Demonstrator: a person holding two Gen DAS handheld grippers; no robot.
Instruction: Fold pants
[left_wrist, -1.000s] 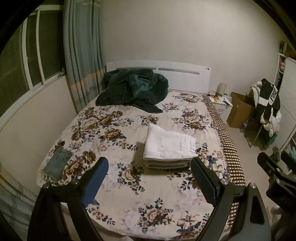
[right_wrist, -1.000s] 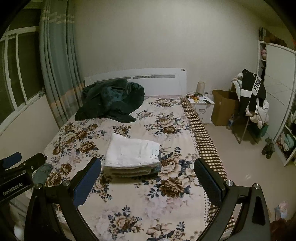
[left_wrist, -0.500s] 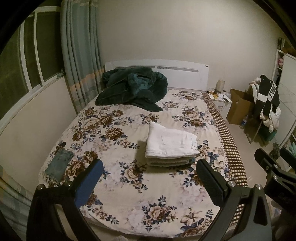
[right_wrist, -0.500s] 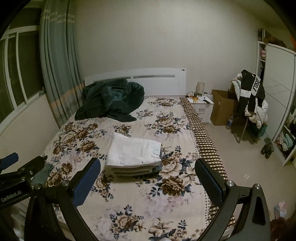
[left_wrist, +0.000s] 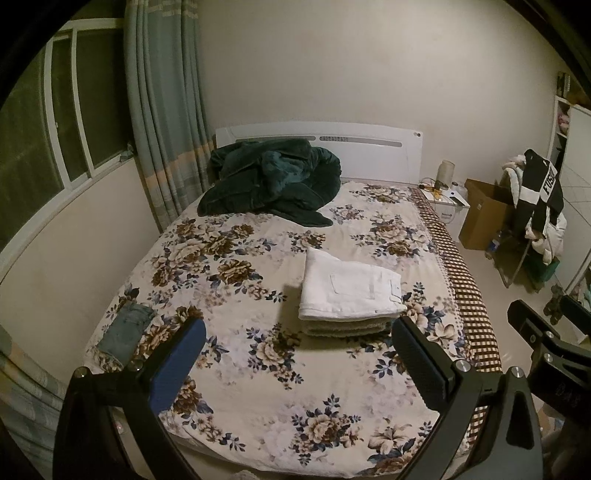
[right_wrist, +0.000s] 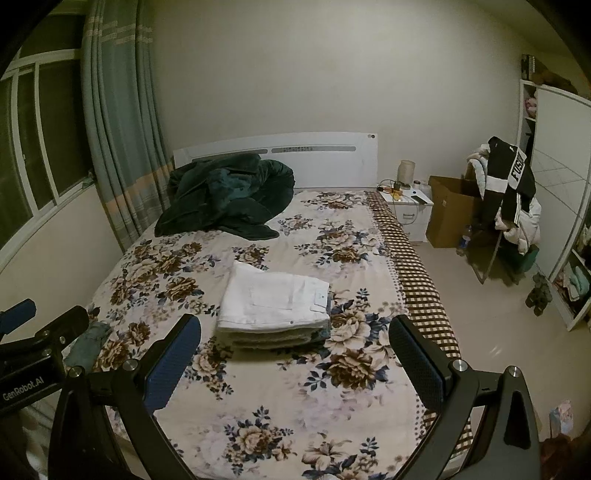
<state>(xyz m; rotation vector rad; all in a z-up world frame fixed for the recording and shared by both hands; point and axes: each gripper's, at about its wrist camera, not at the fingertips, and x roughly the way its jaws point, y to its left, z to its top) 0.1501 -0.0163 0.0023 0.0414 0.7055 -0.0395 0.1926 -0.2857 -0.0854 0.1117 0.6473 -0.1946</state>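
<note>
Black grippers (left_wrist: 299, 345) (right_wrist: 295, 345) level, jaws spread.

- Folded white pants (left_wrist: 349, 290) topping a stack; lower layers shown only as edges, kinds and count impossible to tell.
- Small folded denim piece (left_wrist: 125, 330) near the bed's left edge; in the right wrist view (right_wrist: 88, 343) partly hidden behind the left claw's body.
- Foot of the bed (left_wrist: 295, 424) covered by claw fingers and cut off at the bottom edge.
- Items on the white nightstand (right_wrist: 406, 199) too small to identify.
- Lettering on the black-and-white jacket (right_wrist: 511, 173) only partly readable, cut by a fold.
- Wardrobe shelf contents (right_wrist: 576, 284) blurred, cropped at the right edge.
</note>
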